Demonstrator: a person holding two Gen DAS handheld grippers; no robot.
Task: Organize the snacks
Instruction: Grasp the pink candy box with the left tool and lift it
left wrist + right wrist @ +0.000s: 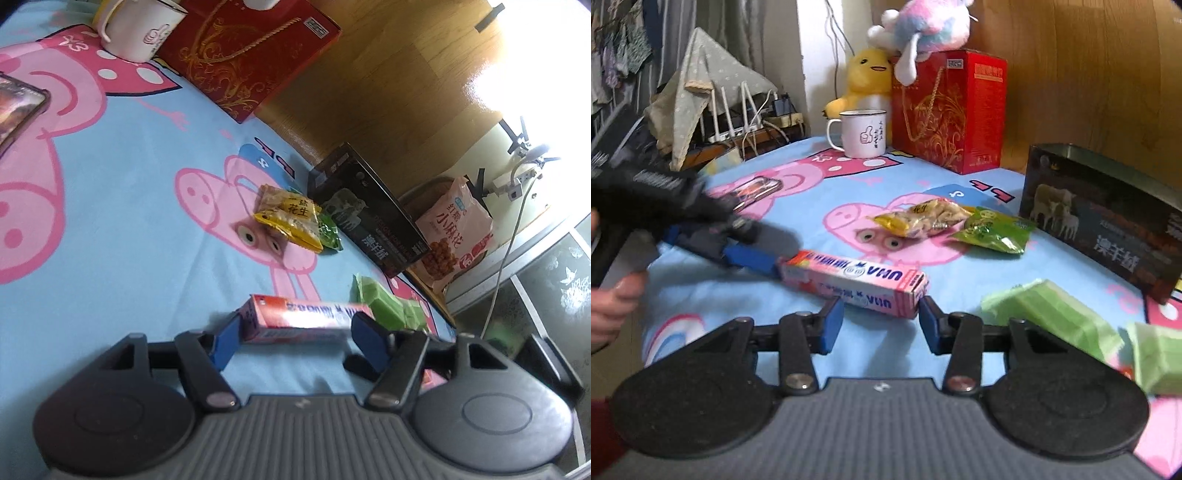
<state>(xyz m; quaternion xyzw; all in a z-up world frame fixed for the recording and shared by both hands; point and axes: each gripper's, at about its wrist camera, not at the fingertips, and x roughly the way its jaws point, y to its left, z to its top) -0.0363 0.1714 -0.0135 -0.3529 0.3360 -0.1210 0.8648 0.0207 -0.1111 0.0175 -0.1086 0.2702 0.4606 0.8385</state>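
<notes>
A pink UHA candy box (303,319) (849,282) lies flat on the cartoon-pig sheet (129,221). My left gripper (297,332) is open, and the box lies crosswise just past its blue fingertips. In the right wrist view one of its fingers (750,258) reaches the box's far left end. My right gripper (879,321) is open too. Its tips stand on either side of the box's near right end, with sheet showing beside the left pad. Further off lie a yellow peanut packet (291,218) (923,218) and a green packet (328,232) (993,229).
Pale green wrapped blocks (388,306) (1052,317) lie right of the box. A black box (369,210) (1108,221), a red gift box (949,110), a mug (864,133) and a phone (757,186) ring the sheet. A pink snack bag (454,236) sits beyond the edge. A hand (613,306) is at left.
</notes>
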